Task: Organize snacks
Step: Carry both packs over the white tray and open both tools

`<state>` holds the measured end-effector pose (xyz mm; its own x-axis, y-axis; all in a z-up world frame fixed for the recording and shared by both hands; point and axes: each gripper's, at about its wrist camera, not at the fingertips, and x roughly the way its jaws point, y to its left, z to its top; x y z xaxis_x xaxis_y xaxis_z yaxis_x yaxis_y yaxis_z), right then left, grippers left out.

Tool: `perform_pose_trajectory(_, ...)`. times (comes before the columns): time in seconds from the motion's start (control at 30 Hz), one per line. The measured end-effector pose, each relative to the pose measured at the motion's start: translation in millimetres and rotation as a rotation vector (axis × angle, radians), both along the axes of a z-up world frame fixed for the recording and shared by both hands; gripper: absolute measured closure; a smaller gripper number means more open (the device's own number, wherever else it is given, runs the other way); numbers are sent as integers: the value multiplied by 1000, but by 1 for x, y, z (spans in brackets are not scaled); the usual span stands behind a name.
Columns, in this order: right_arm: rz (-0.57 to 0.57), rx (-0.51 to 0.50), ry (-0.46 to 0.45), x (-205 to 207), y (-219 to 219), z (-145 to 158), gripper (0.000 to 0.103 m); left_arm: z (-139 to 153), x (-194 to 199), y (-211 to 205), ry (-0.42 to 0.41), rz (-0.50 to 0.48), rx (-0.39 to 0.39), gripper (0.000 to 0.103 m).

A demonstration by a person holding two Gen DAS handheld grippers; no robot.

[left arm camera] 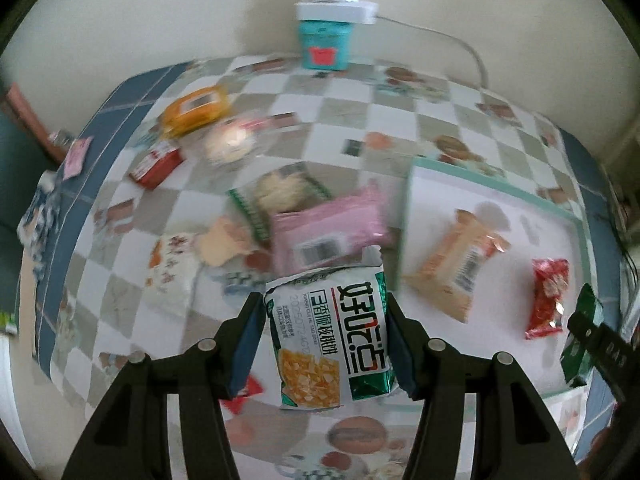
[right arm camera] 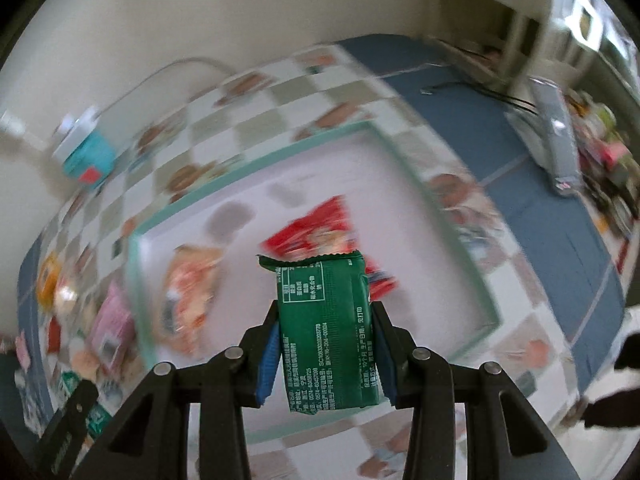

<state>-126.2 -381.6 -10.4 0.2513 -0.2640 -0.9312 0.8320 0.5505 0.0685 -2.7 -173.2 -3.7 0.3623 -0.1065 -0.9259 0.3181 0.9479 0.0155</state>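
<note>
Tray (left arm camera: 416, 208) snacks: 2 (pkts)

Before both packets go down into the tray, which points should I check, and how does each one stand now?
1. Left tool holds the white-and-green snack packet between its pads: ok.
2. Right tool holds the green packet: ok.
3. Tray has bare floor for two more packets: ok.
4. Orange packet and red packet already in the tray lie apart: ok.
5. Tools directly over the tray: cannot tell, the views are blurred.
</note>
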Motion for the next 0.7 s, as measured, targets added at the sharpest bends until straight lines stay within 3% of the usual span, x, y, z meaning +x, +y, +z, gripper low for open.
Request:
perform_pose_trajectory(0.33, -130, -31, 23, -35, -37, 2, 59, -2, -30, -60, -15, -165, -16, 44)
perform_pose_trajectory(0.7, -122, 3, 69, -34, -42, -14, 59, -10, -46, -87, -39, -257, -5, 44)
